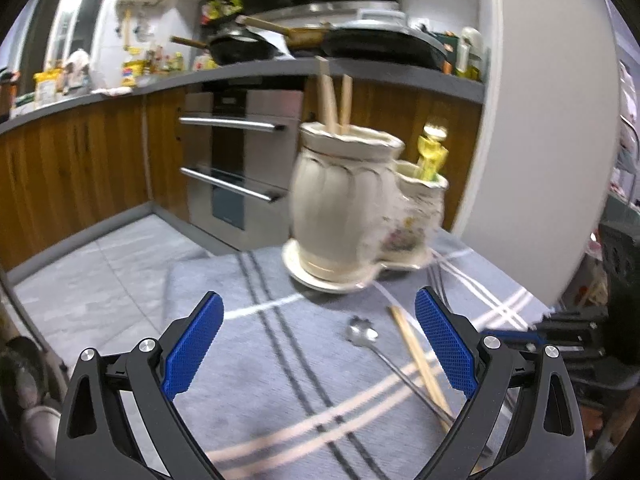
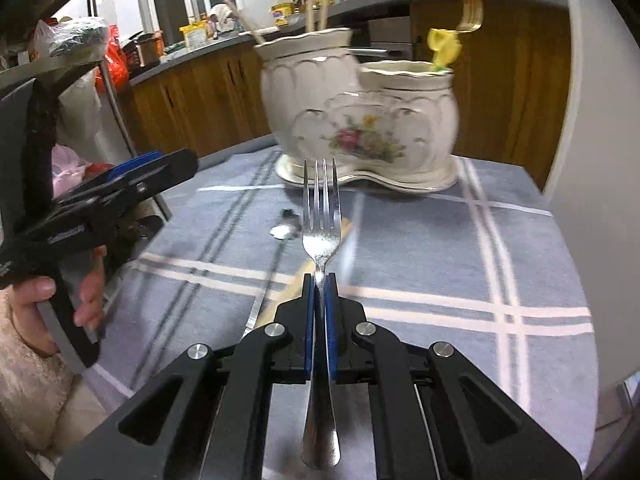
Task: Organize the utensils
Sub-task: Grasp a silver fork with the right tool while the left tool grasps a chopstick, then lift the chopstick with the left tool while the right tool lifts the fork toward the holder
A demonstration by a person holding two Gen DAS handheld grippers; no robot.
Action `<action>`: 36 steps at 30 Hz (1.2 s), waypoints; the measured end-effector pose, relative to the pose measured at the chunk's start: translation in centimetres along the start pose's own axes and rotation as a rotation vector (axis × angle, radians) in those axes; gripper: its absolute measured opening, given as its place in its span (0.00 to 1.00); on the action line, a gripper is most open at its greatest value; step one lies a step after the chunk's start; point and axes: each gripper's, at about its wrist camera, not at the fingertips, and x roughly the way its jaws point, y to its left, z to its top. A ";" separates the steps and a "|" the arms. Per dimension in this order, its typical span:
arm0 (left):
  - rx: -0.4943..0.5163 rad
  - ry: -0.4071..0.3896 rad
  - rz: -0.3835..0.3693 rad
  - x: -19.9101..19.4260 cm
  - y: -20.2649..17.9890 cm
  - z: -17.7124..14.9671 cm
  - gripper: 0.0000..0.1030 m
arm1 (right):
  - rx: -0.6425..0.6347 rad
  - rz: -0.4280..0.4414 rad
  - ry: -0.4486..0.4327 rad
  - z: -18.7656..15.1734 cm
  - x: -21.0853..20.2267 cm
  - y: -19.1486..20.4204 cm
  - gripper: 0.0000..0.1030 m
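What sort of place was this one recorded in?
Most likely a home kitchen: a built-in oven under a countertop, pans on the stove, and a table with a ceramic utensil holder.

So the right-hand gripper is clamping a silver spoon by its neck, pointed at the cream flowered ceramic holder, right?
Not a spoon. The right wrist view shows the right gripper shut on a silver metal fork, its tines pointing toward the cream flowered ceramic holder. The rest is right.
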 end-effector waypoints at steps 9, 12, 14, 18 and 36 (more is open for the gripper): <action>0.041 0.214 -0.108 2.3 -4.4 -0.8 0.39 | 0.001 -0.109 0.055 -0.8 0.9 -1.3 0.05; 0.101 0.274 -0.089 3.6 -6.4 -1.5 0.20 | 0.021 -0.133 0.057 -0.9 0.9 -2.2 0.05; 0.117 0.307 -0.080 4.4 -7.1 -1.9 0.13 | 0.033 -0.138 0.055 -0.9 1.0 -2.9 0.05; 0.099 0.358 -0.074 5.9 -7.3 -2.4 0.10 | 0.035 -0.121 0.051 -1.1 0.9 -3.3 0.05; 0.114 0.524 -0.016 10.0 -9.3 -1.0 0.09 | 0.015 -0.088 0.077 -0.8 1.4 -3.7 0.07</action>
